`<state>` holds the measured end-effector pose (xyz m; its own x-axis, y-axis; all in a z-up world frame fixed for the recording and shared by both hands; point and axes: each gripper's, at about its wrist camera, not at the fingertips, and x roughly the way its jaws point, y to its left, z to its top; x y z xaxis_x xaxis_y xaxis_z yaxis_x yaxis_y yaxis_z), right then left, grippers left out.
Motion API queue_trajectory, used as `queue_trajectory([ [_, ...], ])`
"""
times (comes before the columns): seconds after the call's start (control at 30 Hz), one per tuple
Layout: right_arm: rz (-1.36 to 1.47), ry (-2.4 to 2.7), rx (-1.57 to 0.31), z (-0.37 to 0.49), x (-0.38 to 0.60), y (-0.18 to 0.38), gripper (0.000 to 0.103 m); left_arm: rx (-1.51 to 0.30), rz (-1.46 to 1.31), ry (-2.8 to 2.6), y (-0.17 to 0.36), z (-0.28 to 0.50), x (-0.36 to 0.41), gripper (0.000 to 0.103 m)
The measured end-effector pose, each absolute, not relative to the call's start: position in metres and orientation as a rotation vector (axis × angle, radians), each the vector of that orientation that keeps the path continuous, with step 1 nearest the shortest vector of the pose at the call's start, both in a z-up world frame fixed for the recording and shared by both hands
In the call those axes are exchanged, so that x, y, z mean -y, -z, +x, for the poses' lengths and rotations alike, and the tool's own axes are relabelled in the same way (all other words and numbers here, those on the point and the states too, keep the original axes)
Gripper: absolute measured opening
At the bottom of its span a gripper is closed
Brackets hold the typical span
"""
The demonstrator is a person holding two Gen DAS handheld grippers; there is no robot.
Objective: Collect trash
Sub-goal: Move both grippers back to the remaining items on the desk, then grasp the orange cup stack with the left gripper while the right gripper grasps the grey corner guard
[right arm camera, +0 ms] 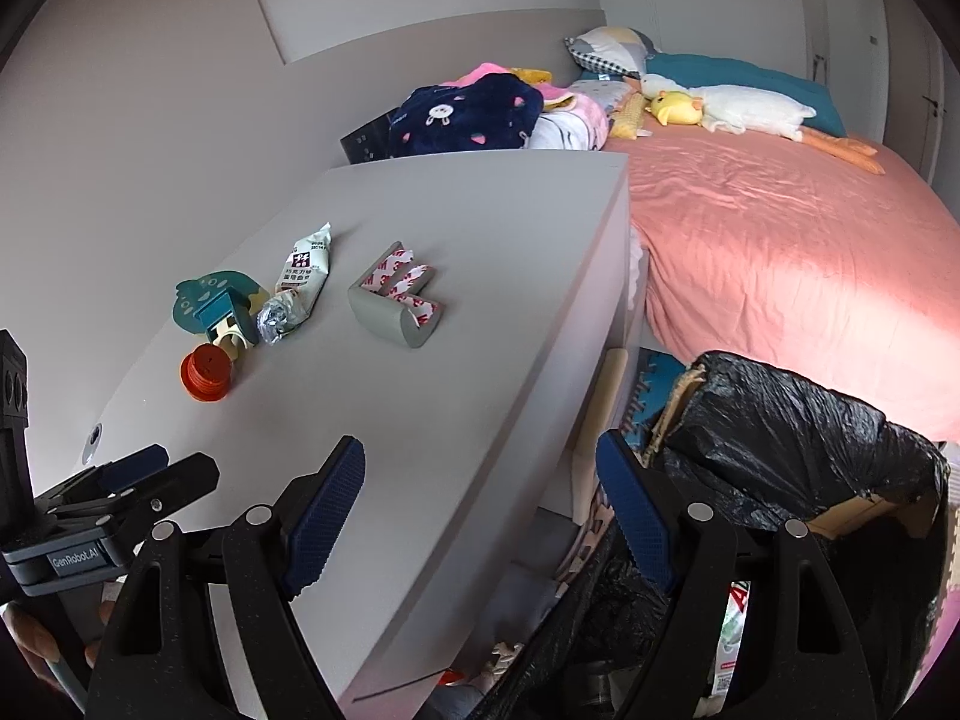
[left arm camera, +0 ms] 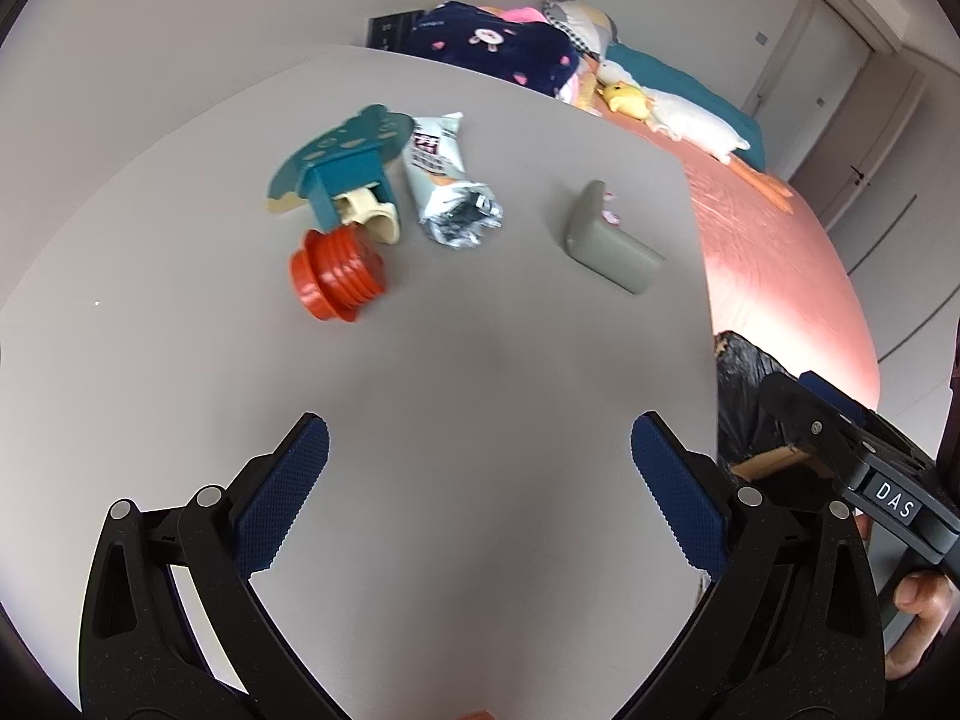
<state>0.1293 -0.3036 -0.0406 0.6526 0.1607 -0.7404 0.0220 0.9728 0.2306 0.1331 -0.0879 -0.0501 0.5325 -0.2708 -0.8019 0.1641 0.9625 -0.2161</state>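
We see left gripper (left arm camera: 480, 480) jaws apart, empty | right gripper (right arm camera: 480, 504) apart, empty | wrapper (left arm camera: 444, 180) upper centre on table (left arm camera: 480, 330)

light: soft, even daylight | bright patch: on pink bedspread (right arm camera: 798, 276) at right, washed out | shadows: faint on grey table (left arm camera: 480, 330) | blur: slight overall, near gripper arms soft | distortion: heavy fisheye bending, dark vignette in the corners
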Motion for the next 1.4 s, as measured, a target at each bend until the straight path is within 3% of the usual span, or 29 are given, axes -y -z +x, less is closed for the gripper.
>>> queue_trajectory([
  [0.37, 0.184, -0.115, -0.878, 0.169, 0.281, 0.047, 0.080, -0.964, -0.150, 0.146, 0.057, 0.164, 0.056, 0.096],
  [0.67, 0.150, -0.130, -0.887, 0.198, 0.266, 0.049, 0.080, -0.968, -0.210, 0.095, 0.064, 0.191, 0.041, 0.078],
  [0.73, 0.135, -0.130, -0.893, 0.205, 0.262, 0.051, 0.080, -0.973, -0.210, 0.098, 0.066, 0.195, 0.042, 0.070],
  [0.8, 0.119, -0.130, -0.900, 0.214, 0.258, 0.054, 0.080, -0.985, -0.213, 0.114, 0.069, 0.199, 0.044, 0.055],
  [0.93, 0.095, -0.129, -0.913, 0.229, 0.253, 0.061, 0.080, -0.975, -0.203, 0.122, 0.069, 0.204, 0.045, 0.037],
  [1.27, 0.074, -0.122, -0.934, 0.255, 0.247, 0.070, 0.079, -0.959, -0.189, 0.111, 0.070, 0.202, 0.044, 0.036],
  [1.33, 0.053, -0.152, -0.921, 0.256, 0.244, 0.069, 0.054, -0.960, -0.189, 0.111, 0.069, 0.202, 0.045, 0.036],
  [1.4, 0.036, -0.169, -0.915, 0.254, 0.240, 0.068, 0.051, -0.958, -0.184, 0.109, 0.069, 0.201, 0.045, 0.036],
])
